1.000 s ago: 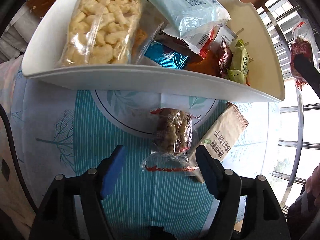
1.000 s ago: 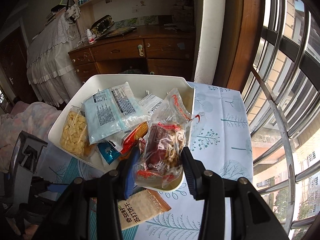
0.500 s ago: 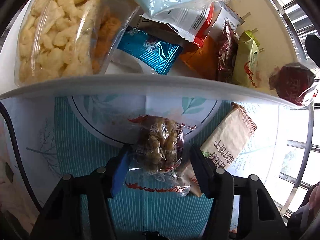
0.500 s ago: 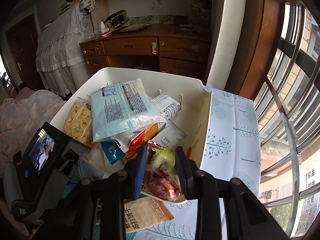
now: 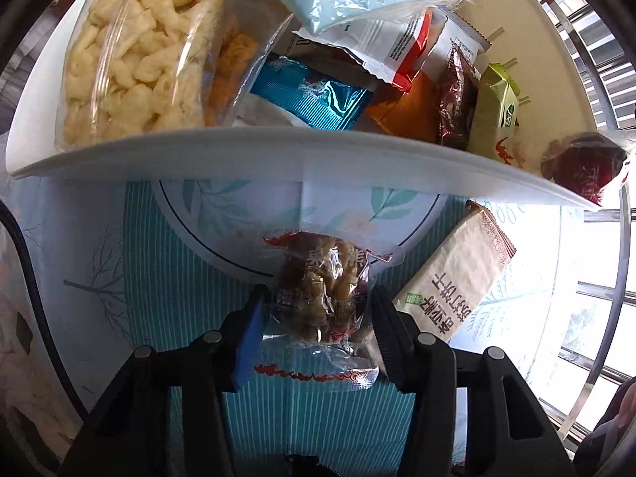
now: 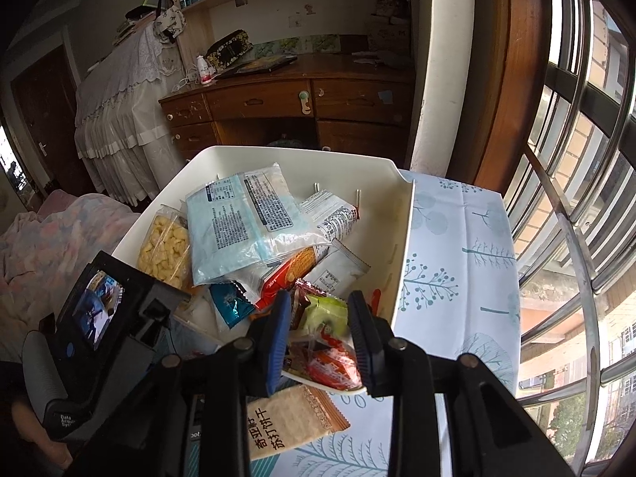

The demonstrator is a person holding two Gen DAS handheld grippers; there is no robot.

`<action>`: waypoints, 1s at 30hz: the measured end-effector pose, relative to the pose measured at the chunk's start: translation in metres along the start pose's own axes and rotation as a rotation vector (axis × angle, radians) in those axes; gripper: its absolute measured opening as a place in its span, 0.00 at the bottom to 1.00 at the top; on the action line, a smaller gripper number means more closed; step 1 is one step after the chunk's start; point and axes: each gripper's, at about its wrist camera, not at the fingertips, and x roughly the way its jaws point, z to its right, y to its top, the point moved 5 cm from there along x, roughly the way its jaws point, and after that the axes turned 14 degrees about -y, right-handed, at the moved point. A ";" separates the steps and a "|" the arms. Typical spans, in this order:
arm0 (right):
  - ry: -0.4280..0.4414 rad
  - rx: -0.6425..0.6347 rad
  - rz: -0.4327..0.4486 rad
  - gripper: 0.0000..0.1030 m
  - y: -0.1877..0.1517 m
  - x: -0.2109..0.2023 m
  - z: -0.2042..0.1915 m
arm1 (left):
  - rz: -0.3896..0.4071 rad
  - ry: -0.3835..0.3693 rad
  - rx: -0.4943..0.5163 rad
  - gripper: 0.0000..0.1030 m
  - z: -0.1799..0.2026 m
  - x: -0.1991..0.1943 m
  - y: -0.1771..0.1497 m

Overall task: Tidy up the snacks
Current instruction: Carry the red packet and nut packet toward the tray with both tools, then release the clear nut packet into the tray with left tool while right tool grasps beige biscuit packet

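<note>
A white bin [image 5: 278,151] on the table holds several snack packs. My left gripper [image 5: 316,318] is shut on a clear packet of brown nut snack [image 5: 322,298] on the tablecloth in front of the bin. A tan cracker pack [image 5: 453,278] lies to its right; it also shows in the right wrist view [image 6: 286,425]. My right gripper [image 6: 318,326] hovers open and empty above the bin's near corner. A red-wrapped snack [image 5: 580,167] lies in that corner and shows below the right jaws [image 6: 330,361].
The bin [image 6: 401,246] holds a puffed-corn bag [image 5: 135,51], a pale blue pack [image 6: 242,222], a teal pack [image 5: 314,95] and a green pack [image 5: 493,111]. Window bars [image 6: 564,206] stand to the right. A wooden desk [image 6: 302,99] is behind.
My left gripper moved forward and closed on the nut packet. My right gripper dropped the red-wrapped snack into the bin's corner and drew back a little.
</note>
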 end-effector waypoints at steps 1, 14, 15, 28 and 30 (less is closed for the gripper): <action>-0.001 0.001 0.002 0.29 -0.001 -0.002 0.001 | 0.002 0.001 -0.003 0.48 -0.001 -0.004 -0.002; 0.012 0.045 -0.004 0.30 -0.012 -0.024 0.007 | 0.089 0.003 0.039 0.48 0.012 -0.075 -0.023; 0.015 0.052 -0.008 0.30 -0.013 -0.025 0.007 | 0.097 0.005 0.046 0.48 0.013 -0.081 -0.024; 0.020 0.096 -0.129 0.35 -0.025 -0.042 0.011 | 0.168 0.019 0.112 0.48 0.021 -0.174 -0.013; 0.033 0.123 -0.156 0.35 -0.027 -0.043 0.012 | 0.192 0.020 0.123 0.48 0.018 -0.187 -0.006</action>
